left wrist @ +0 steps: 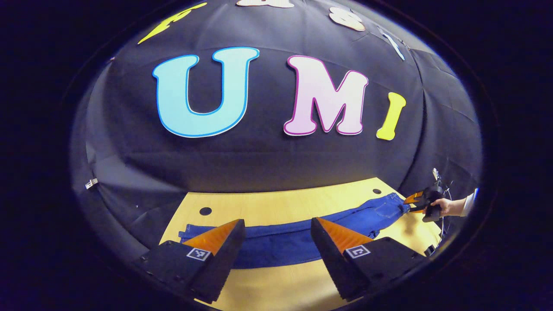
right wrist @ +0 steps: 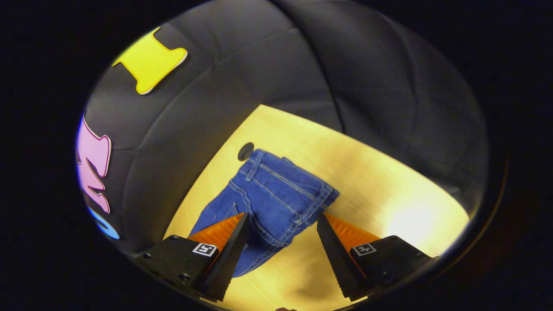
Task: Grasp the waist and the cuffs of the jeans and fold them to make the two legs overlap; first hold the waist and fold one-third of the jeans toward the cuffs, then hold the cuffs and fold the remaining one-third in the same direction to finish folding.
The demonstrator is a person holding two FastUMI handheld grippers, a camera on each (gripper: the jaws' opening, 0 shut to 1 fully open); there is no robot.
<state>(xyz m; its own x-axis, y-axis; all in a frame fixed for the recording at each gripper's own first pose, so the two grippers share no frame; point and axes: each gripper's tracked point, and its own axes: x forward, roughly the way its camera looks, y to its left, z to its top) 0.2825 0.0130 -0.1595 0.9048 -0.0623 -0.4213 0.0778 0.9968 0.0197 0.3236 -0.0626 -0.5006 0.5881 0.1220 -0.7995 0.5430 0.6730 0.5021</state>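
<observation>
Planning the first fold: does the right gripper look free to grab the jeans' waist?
Probably yes. The right gripper is open, its fingers either side of the waist end of the jeans on the table, with nothing between.

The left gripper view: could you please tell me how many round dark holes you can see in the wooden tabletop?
2: one round dark hole near the far left edge, beyond the blue denim jeans; another far right, by the waist. Others may be hidden.

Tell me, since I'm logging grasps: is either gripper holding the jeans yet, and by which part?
Nothing is held. Both the left gripper and right gripper are open above the jeans, fingers apart.
</observation>
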